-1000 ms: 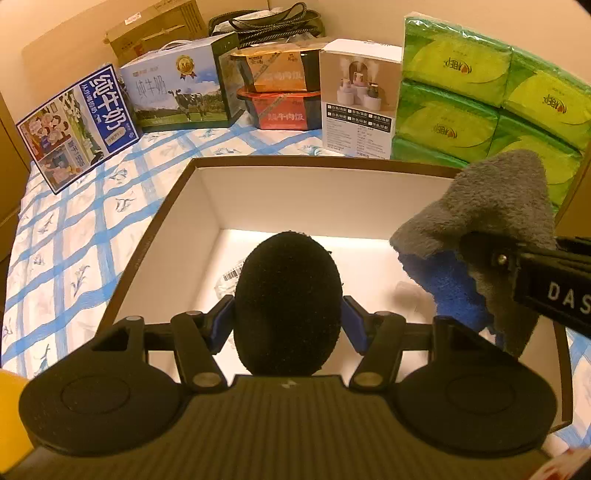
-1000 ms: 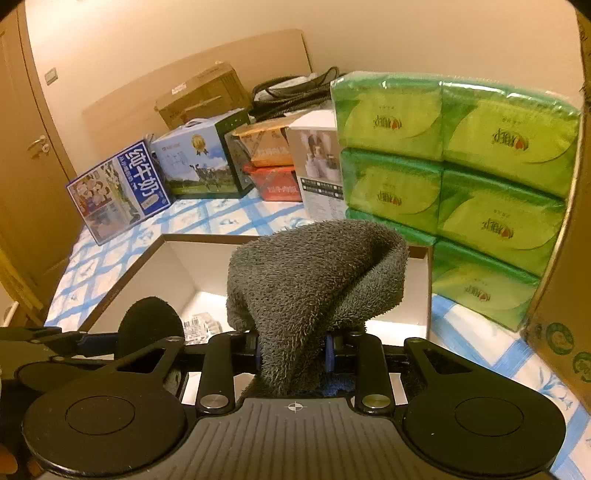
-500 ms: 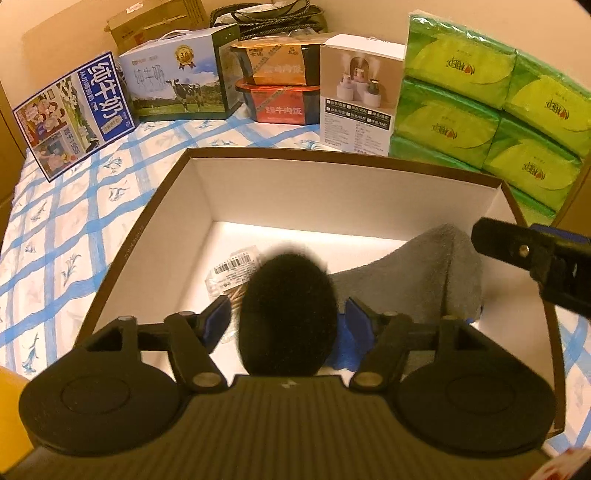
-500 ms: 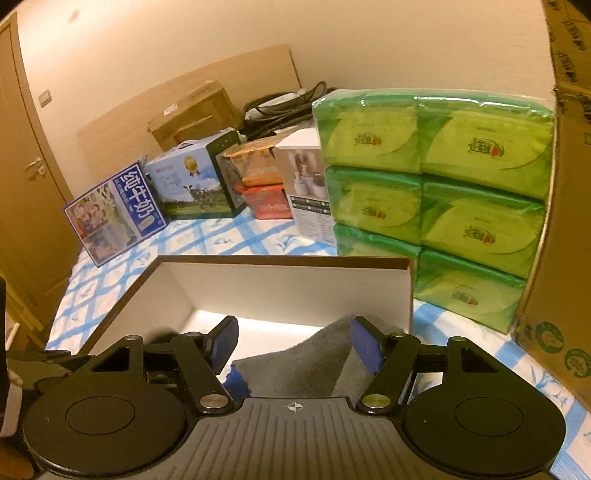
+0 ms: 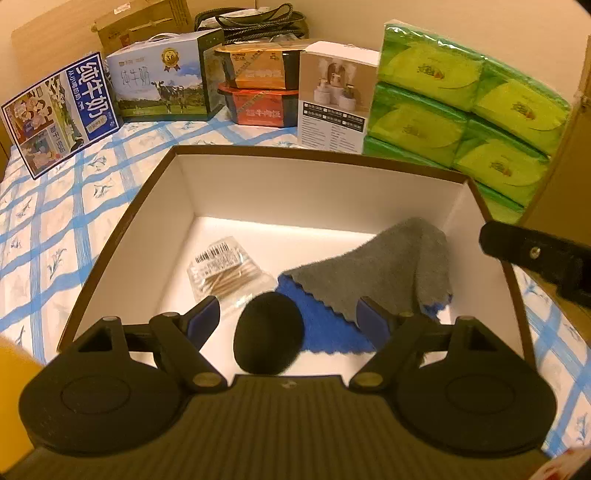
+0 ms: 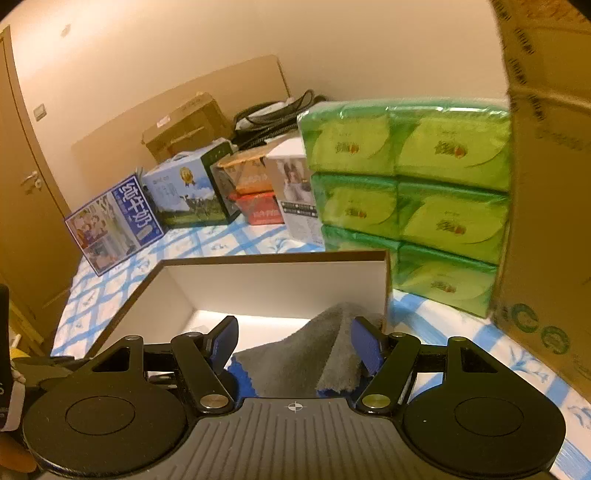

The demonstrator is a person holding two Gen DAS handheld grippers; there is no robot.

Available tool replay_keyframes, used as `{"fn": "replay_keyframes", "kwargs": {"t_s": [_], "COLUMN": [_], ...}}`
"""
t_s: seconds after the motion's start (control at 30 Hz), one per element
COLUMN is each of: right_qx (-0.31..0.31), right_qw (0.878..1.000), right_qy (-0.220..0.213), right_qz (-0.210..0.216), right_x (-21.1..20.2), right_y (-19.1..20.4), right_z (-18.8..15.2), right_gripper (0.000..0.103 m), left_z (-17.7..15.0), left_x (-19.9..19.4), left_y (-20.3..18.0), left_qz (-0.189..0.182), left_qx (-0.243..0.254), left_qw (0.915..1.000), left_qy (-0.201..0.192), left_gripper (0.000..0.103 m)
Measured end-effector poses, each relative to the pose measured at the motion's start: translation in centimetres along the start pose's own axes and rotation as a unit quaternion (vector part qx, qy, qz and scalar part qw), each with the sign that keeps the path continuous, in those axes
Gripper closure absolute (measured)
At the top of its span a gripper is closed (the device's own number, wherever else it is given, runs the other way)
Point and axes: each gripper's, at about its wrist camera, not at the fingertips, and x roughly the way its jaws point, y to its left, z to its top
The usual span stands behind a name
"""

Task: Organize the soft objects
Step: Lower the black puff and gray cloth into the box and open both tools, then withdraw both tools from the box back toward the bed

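Grey cloth (image 5: 388,273) peaked toward far-right corner

This is looking like a room in a home, most likely a bedroom doubling as storage. A white cloth with a blue check and small printed motifs (image 5: 55,236) is covering the soft surface, seemingly a bed, and a pale wooden headboard-like panel (image 6: 177,122) is leaning against the plain cream wall at twelve o'clock. A brown wooden door with a lever handle (image 6: 26,192) is standing at nine o'clock. Household goods are lining the far edge: blue-and-white milk cartons (image 5: 162,81), a stacked green plastic-wrapped tissue pack (image 5: 469,110) at two o'clock, a brown cardboard carton (image 6: 188,125), and coiled black cables (image 5: 255,22) behind them.
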Motion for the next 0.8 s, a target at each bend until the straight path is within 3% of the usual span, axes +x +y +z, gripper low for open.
{"fn": "replay_keyframes", "kwargs": {"t_s": [0.43, 0.8], "right_qx": [0.041, 0.061], "right_qw": [0.998, 0.996], "right_qy": [-0.047, -0.060], "right_qz": [-0.010, -0.020], "right_x": [-11.5, -21.9], "right_y": [1.6, 6.1], "right_z": [-3.5, -9.4], "right_gripper": [0.035, 0.033], "left_z": [-3.9, -10.5], "left_x": [-8.8, -18.1], "left_y": [0.8, 5.4], "left_qz": [-0.067, -0.097], "left_qx": [0.015, 0.064], "left_qw": [0.9973, 0.9917], "left_qy": [-0.025, -0.054], "left_gripper": [0.023, 0.024]}}
